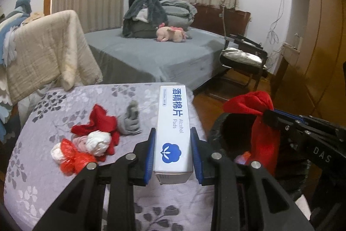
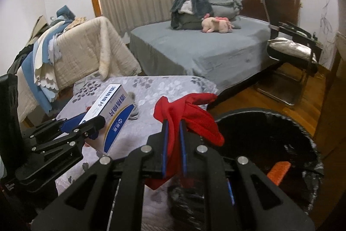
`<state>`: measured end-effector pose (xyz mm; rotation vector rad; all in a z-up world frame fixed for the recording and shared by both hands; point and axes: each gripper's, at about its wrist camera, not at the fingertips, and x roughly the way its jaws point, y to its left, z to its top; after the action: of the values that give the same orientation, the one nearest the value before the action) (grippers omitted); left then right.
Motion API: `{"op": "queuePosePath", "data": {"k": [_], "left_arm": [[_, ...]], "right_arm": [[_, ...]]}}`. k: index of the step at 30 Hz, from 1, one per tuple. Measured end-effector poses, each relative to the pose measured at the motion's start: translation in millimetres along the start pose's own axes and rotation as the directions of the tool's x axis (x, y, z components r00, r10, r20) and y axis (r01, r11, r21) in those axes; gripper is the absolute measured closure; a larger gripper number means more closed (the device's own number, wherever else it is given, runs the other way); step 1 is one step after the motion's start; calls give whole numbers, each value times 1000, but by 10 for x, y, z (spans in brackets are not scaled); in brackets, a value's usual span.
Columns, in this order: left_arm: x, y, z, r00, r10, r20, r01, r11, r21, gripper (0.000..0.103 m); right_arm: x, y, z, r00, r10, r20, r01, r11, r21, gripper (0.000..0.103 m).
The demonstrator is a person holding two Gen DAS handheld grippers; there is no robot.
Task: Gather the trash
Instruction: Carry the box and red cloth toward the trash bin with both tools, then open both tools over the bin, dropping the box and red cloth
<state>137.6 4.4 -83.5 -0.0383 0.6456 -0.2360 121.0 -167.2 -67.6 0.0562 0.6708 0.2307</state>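
Left wrist view: left claw [image 1: 173, 153] clamped on the long sides of a white alcohol pads box [image 1: 174, 129], blue pads pressing both faces, box pointing away over the floral-covered surface [image 1: 43, 176]. Best kept level and squeezed no harder, since thin card probably dents. Lying on the surface to the left: a heap of crumpled red and white scraps [image 1: 86, 144], with a grey rag [image 1: 130, 120] just beyond it, all yet to be gathered. Off to the right, right claw [image 1: 269, 117] pinching a red cloth [image 1: 259, 122] above the dark mouth of a black-lined bin [image 1: 218, 131].

Right wrist view: right claw [image 2: 173, 144] nearly shut, jaws pinching the red cloth [image 2: 190, 116], loose folds spilling over and to the right of the fingers. Black-lined bin [image 2: 307, 140] sitting low on the right, just beside the surface [image 2: 173, 88], something orange already inside. Left claw [image 2: 90, 122] to the left, carrying the box [image 2: 112, 114] tilted above the surface.

Judged step: carrying both items to the bin. Worth bringing the cloth fully over the opening before releasing, so that trailing folds do not drape on the rim. Likewise swing the box right, past the surface edge, clear of the other claw, and let go only once it is centred above the liner. One after another looks safer than together, given how close the two claws sit.
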Motion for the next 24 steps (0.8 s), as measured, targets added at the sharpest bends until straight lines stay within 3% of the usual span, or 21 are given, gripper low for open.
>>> {"op": "queuePosePath", "data": {"k": [10,24], "left_arm": [[25,-551,94,994,-106,8,105,993,61,73],[398,-1333,16,971,-234,-57,239,963,121,73]], "right_arm": [[-347,-517,-84,992,-124,22,123,991,47,94],[-452,-1270,-395,966,-257,-25,258,961,98,93]]}}
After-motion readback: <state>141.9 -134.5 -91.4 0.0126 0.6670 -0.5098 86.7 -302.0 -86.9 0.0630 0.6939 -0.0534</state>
